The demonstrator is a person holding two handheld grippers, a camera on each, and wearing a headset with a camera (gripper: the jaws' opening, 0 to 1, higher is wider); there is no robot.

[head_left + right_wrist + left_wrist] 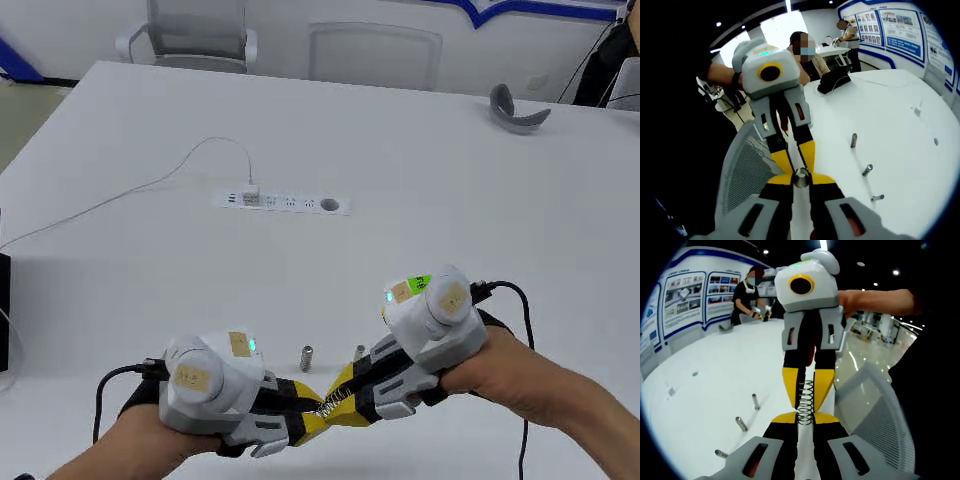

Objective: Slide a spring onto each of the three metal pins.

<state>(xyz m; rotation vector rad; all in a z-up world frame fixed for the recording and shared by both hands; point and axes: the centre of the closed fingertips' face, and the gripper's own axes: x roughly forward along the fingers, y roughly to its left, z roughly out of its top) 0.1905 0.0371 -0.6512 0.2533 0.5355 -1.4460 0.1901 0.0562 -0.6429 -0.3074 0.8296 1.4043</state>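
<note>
The spring [333, 400] hangs over the near edge of the table [420, 200], its long axis running from the left gripper [305, 421] to the right gripper [352, 393] — both jaw pairs narrowed on it, one end each. Three bare pins [741, 424] stand just beyond, side-on to that axis — no containers.

bare table [450, 200] lies wide open ahead; pins [307, 356] stand near, power strip [280, 201] and cable [120, 200] farther back.
</note>
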